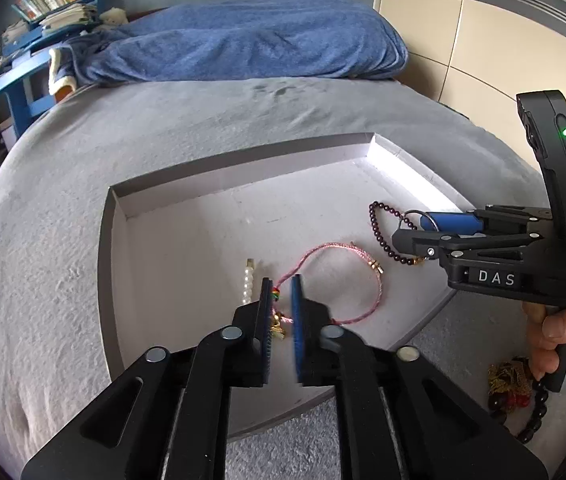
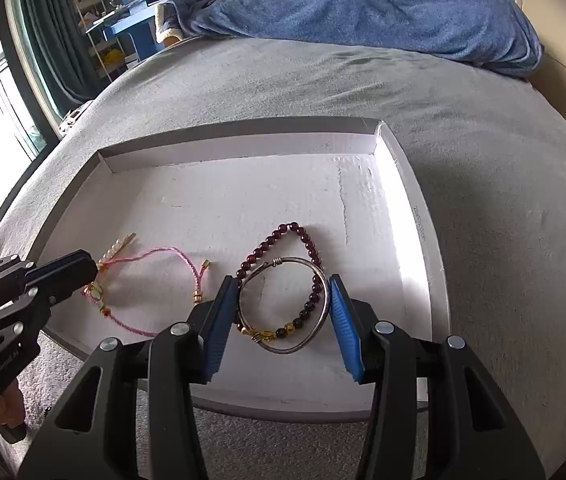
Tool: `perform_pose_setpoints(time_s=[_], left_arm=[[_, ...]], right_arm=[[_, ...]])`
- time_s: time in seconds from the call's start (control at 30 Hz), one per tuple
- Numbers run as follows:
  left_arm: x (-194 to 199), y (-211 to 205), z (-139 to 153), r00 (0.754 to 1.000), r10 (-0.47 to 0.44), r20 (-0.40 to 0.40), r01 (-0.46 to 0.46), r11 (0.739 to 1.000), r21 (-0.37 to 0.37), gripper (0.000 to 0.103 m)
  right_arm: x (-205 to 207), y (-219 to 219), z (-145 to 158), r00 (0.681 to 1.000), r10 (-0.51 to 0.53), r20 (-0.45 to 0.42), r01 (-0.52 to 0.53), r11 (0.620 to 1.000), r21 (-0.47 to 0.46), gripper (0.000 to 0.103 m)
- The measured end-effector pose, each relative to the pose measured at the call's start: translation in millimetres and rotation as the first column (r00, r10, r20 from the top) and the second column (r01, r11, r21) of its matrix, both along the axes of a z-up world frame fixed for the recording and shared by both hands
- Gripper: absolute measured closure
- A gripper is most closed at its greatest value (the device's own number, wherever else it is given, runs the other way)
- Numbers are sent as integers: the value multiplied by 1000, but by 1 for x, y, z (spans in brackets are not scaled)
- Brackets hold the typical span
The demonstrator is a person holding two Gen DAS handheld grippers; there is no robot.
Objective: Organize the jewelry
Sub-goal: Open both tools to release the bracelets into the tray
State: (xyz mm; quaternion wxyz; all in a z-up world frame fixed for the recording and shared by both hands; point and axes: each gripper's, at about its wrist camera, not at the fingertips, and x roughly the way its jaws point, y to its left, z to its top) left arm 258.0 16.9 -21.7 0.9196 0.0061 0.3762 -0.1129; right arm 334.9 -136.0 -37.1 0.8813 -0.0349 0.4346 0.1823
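A shallow white box (image 1: pixel 187 240) (image 2: pixel 415 216) lies on the grey bed. In it are a pink cord bracelet (image 1: pixel 363 256) (image 2: pixel 163 251), a pearl piece (image 1: pixel 247 284) (image 2: pixel 113 253), a dark red bead bracelet (image 1: pixel 377 232) (image 2: pixel 279 236) and a silver bangle (image 2: pixel 311 340) (image 1: pixel 413 213). My left gripper (image 1: pixel 281 284) (image 2: pixel 89 270) is narrowly open over the pink bracelet's knotted charm end. My right gripper (image 2: pixel 283 284) (image 1: pixel 411 229) is open with its blue pads either side of the bangle and bead bracelet, which rest on the box floor.
A dark bead string with a gold and red ornament (image 1: pixel 511 384) lies on the bed right of the box. A blue blanket (image 1: pixel 251 40) (image 2: pixel 383 8) is heaped at the far end. A blue desk with books (image 1: pixel 43 20) stands far left, a wardrobe (image 1: pixel 483 40) right.
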Motion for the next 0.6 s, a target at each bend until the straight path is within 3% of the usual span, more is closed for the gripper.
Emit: perform_pose_setpoints(time_s=[0.13, 0.23, 0.3, 0.5, 0.6], left_arm=[[-2, 0, 3, 1000, 7, 11, -7, 1000, 1, 81], [-3, 1, 5, 1000, 17, 19, -17, 1000, 2, 71], [-3, 3, 7, 999, 27, 23, -27, 1000, -1, 58], [-10, 3, 15, 998, 32, 56, -32, 999, -3, 33], [-14, 2, 19, 997, 28, 72, -29, 1000, 6, 32]], right_arm=[[-3, -1, 1, 1000, 0, 4, 0, 1000, 0, 55], [-5, -3, 4, 1000, -6, 12, 6, 1000, 10, 54], [-6, -5, 7, 1000, -10, 21, 10, 1000, 17, 50], [-11, -10, 16, 999, -16, 43, 14, 999, 34, 47], [-15, -12, 17, 999, -18, 48, 16, 999, 36, 45]])
